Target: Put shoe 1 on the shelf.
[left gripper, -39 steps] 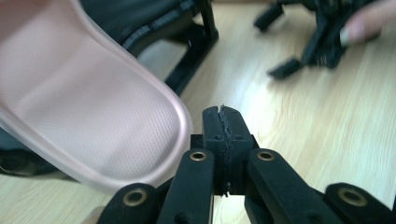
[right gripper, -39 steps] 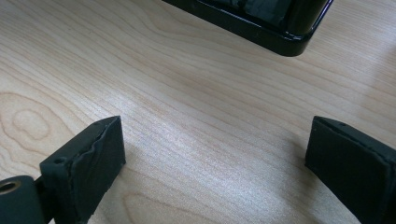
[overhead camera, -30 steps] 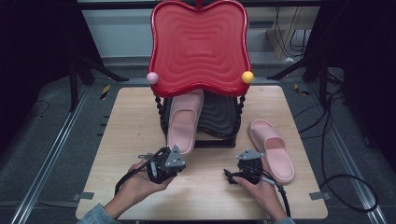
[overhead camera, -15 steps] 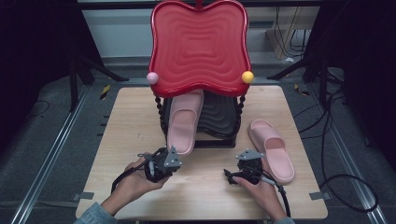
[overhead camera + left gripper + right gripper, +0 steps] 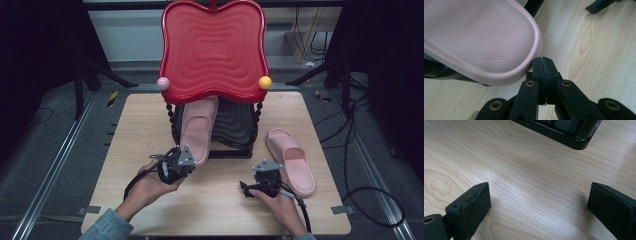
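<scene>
We take the work in hand to be the pair of pink slippers and the red-topped rack [image 5: 212,50] at the middle of the table [image 5: 130,125]; one slipper [image 5: 199,130] already lies on the rack's lower shelf, its long axis running away from us with the heel overhanging the near edge, while the loose slipper [image 5: 290,160] lies flat on the wood to the rack's right, its long axis running from the far left to the near right; our right gripper [image 5: 261,179] sits just to the left of that loose slipper and is plainly the nearer tool, so we judge the reach to be a short one to the right; its jaws stand wide apart over bare wood in the right gripper view, with the black rack base [image 5: 564,135] ahead of them; our left gripper [image 5: 543,67] has its jaws pressed together on nothing, tips just beside the shelved slipper's heel rim [image 5: 499,75], near it but seemingly not gripping it; we cannot tell whether they touch.
</scene>
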Demonstrator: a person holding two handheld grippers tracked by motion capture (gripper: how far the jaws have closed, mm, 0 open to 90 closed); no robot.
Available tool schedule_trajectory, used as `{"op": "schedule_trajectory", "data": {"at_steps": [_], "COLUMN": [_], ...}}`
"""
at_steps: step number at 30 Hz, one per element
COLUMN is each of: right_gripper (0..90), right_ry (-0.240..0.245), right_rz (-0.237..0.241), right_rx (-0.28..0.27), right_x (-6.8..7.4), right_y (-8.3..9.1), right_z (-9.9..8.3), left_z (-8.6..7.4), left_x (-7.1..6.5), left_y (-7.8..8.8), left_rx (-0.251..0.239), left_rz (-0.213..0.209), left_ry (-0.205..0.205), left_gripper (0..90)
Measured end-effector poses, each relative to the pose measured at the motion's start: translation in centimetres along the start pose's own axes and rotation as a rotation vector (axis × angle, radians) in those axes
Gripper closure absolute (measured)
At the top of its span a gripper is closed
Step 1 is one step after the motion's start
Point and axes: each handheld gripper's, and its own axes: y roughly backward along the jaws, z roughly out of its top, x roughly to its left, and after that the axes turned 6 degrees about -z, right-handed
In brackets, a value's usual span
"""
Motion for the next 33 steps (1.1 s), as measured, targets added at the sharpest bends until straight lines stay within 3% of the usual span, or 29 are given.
{"op": "schedule_trajectory", "data": {"at_steps": [4,10,16,21,24,25,33], "right_gripper": [5.0,5.0,5.0,5.0,5.0,5.0,5.0], "right_ry": [0.000,0.002,0.002,0.002,0.003,0.004,0.003], "right_rz": [0.000,0.001,0.002,0.002,0.002,0.002,0.003], "right_rx": [0.000,-0.001,-0.001,0.000,0.002,0.002,0.002], "right_x": [0.0,0.0,0.0,0.0,0.0,0.0,0.0], "right_y": [0.0,0.0,0.0,0.0,0.0,0.0,0.1], "right_z": [0.0,0.0,0.0,0.0,0.0,0.0,0.0], "left_z": [0.5,1.2,2.0,2.4,2.2,2.0,3.1], "left_x": [0.7,1.6,2.1,2.1,1.5,1.2,1.5], "left_y": [0.5,0.3,0.2,0.1,-0.3,-1.0,-1.5], "left_rx": [-0.041,-0.064,-0.067,-0.059,-0.017,0.032,0.006], "left_rz": [0.002,0.003,0.013,0.009,-0.012,-0.004,0.014], "left_ry": [0.029,0.056,0.058,0.062,0.063,0.030,0.037], "left_gripper": [89.9,89.9,89.9,89.5,89.6,89.6,89.8]}}
